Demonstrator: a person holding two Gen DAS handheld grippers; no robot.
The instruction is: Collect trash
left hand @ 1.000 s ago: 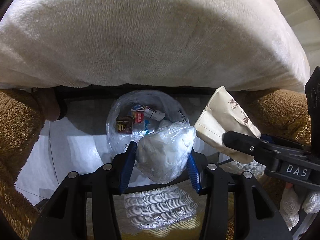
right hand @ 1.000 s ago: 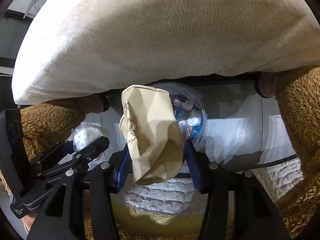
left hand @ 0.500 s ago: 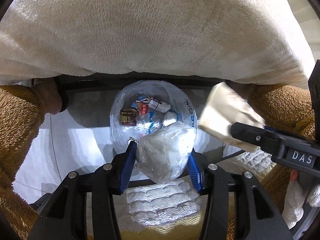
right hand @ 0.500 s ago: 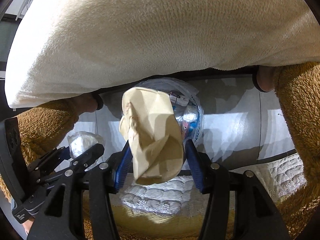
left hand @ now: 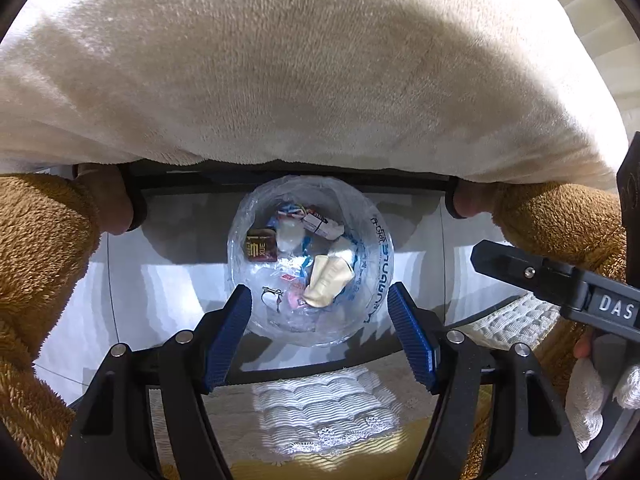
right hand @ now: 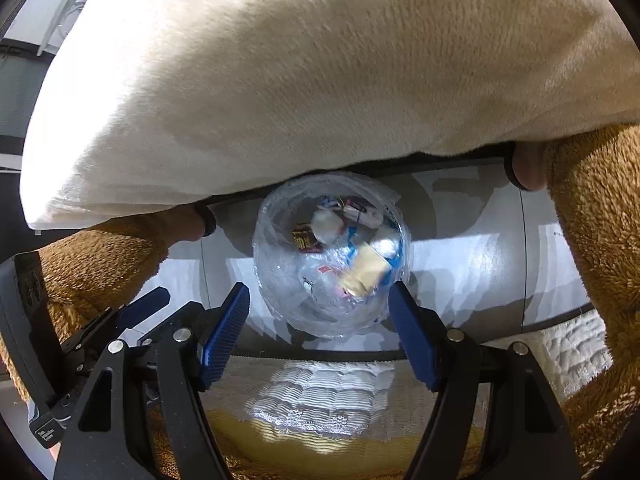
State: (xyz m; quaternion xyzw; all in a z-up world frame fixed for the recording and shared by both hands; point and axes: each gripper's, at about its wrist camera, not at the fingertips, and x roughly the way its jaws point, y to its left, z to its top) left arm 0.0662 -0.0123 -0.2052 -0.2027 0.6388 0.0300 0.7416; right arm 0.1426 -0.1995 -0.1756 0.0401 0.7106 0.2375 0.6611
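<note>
A: Both empty? 
B: Yep, left gripper (left hand: 320,328) & right gripper (right hand: 318,330) spread wide, holding nothing. Beige paper packet (left hand: 329,280) lies in plastic-lined bin (left hand: 378,240), straight ahead below both, long axis diagonal.

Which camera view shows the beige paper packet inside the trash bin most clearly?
The left wrist view: the beige paper packet lies sharp and fully outlined in the trash bin. The right wrist view shows it blurred.
</note>
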